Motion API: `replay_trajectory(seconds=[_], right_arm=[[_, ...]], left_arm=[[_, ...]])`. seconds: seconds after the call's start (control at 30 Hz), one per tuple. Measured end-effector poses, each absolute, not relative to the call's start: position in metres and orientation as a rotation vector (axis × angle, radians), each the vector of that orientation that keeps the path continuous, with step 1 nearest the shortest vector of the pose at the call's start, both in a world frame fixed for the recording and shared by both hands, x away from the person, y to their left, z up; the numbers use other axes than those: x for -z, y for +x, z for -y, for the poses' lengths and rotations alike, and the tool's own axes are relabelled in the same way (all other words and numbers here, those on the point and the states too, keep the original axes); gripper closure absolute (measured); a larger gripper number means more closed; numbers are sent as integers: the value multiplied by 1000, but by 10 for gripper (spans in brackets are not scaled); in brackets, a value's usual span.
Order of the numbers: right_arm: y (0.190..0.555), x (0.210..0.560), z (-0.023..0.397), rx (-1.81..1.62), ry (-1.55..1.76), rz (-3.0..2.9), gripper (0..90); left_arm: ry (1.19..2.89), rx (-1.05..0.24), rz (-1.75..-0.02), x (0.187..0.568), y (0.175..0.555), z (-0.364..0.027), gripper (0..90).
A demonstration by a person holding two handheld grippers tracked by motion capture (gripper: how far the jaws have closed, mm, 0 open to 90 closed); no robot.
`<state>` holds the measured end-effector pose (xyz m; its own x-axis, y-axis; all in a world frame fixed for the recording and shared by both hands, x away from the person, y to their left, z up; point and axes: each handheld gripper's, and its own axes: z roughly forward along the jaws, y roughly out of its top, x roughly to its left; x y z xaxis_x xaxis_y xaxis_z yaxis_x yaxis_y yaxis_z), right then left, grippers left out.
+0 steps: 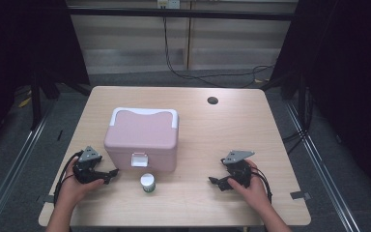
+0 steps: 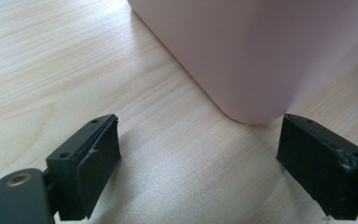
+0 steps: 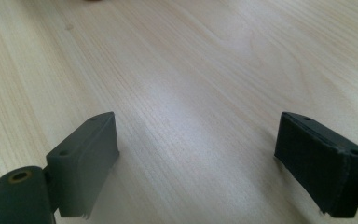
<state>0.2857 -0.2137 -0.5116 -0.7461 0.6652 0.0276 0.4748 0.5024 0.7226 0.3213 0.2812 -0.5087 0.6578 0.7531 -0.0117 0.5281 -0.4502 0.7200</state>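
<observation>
A pink box (image 1: 142, 139) with a white handle and a white front latch (image 1: 139, 159) stands closed on the wooden table (image 1: 212, 135). A small white-capped jar (image 1: 148, 182) stands just in front of the latch. My left gripper (image 1: 113, 172) rests on the table left of the jar, near the box's front left corner (image 2: 247, 112), open and empty. My right gripper (image 1: 213, 182) lies on the table to the right of the jar, pointing left, also open with bare wood (image 3: 196, 140) between its jaws.
A dark round hole (image 1: 212, 100) sits near the table's far edge. Black cables (image 1: 207, 72) run across the floor behind the table. Metal frame posts stand at both sides.
</observation>
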Motion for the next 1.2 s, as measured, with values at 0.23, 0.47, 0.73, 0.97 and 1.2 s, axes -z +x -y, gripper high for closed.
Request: replay_trajectory(seconds=[0.23,0.47,0.73,0.97,1.2], right_arm=[[285,512,213,-1079,974,-2489,124],[290,505,209,-1104,987,-2549,156],[302,484,191,-1208,981,-2576,156],[322,445,182,-1194,1002,-2587,160],[336,412,177,-1248,1078,-2562,160]], left_arm=[[2210,-340,-1033,500,319,-279,189],[2257,-272,-985,477,315,-279,243],[2205,-276,-979,452,318,-283,250],[2213,-293,-858,436,322,-264,264],[2231,-349,-830,430,325,-257,297]])
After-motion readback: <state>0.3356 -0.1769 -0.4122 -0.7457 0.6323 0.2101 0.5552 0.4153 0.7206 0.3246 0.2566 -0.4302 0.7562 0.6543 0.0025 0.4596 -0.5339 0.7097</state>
